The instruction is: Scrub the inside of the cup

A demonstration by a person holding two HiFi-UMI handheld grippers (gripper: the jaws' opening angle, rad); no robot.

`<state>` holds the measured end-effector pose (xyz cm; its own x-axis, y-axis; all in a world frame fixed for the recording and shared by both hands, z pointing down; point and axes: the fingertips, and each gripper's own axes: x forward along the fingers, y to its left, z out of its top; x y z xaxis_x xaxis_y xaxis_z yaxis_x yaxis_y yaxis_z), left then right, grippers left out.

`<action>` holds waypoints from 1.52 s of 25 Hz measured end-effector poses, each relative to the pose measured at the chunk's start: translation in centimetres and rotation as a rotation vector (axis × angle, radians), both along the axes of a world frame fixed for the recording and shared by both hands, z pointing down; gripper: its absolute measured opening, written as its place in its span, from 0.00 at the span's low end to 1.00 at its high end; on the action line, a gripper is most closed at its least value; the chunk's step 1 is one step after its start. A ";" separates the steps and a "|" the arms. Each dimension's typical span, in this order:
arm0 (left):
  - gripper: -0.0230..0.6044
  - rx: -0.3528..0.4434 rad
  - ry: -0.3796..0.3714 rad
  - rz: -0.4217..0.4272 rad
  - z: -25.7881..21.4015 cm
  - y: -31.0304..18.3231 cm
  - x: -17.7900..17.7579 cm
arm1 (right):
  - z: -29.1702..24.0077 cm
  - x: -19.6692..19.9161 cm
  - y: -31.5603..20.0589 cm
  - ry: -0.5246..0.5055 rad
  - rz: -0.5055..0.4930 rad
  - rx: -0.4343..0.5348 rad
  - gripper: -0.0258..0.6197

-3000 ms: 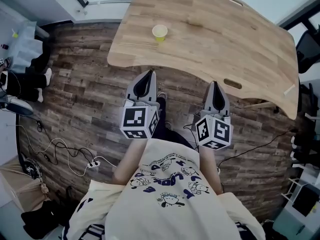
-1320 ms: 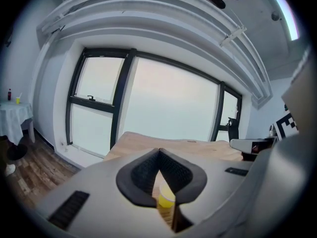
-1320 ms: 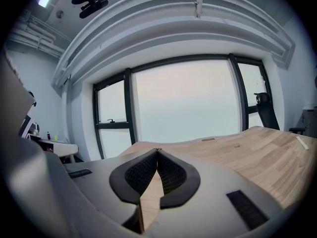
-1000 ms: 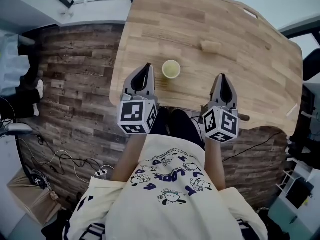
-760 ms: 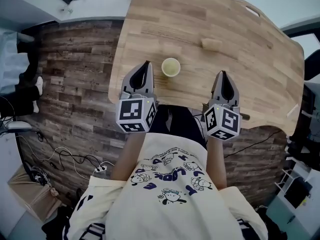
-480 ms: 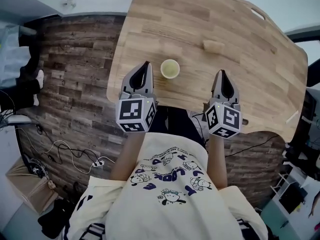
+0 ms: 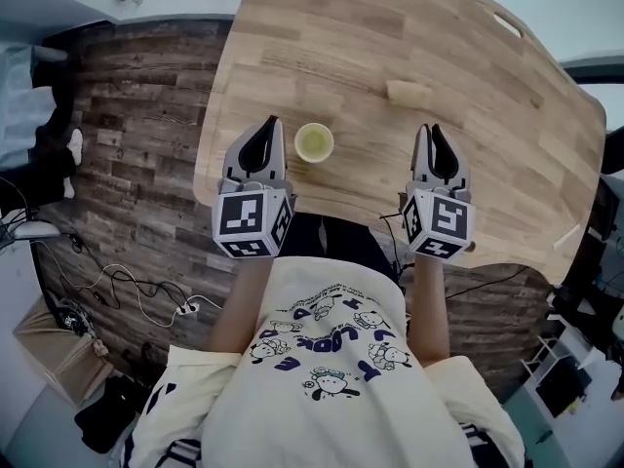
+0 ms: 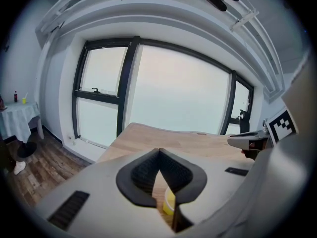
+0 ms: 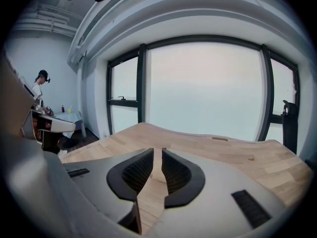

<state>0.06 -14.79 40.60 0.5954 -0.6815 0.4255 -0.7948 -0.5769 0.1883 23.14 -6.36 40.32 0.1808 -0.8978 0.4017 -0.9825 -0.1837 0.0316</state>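
Now it's the approach: the cup point(image 7: 314, 142) stands on the table point(image 7: 390, 27). Left gripper point(image 7: 263, 128) hovers just left of the cup, fingers pressed together, empty. Right gripper point(image 7: 435, 133), well right of the cup, has just been opening its fingers narrowly, nothing between. Next, likely: fetch the tan sponge point(image 7: 408, 91) beyond the cup.

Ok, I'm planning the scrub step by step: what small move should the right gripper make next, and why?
Probably ease the right gripper forward to the tan block, likely the scrubber. Its jaws have just been opening, slightly apart with nothing between them, and the block lies just ahead on the table. The cup stands upright, ungripped.
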 end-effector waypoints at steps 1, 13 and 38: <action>0.07 -0.001 -0.005 -0.004 0.1 -0.1 0.0 | 0.1 0.2 -0.3 0.017 -0.017 -0.011 0.15; 0.07 -0.035 -0.040 -0.055 1.6 -1.4 0.2 | 2.4 1.0 -3.5 0.165 -0.304 -0.177 0.22; 0.07 -0.110 -0.119 -0.121 5.0 -1.8 -1.7 | 13.1 2.9 -3.4 0.461 -0.657 -0.530 0.33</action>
<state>-1.68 -16.56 45.59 0.4531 -0.6907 0.5636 -0.8775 -0.4571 0.1453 26.01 -9.78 53.45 -0.0523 -0.5985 0.7994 -0.7542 0.5483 0.3612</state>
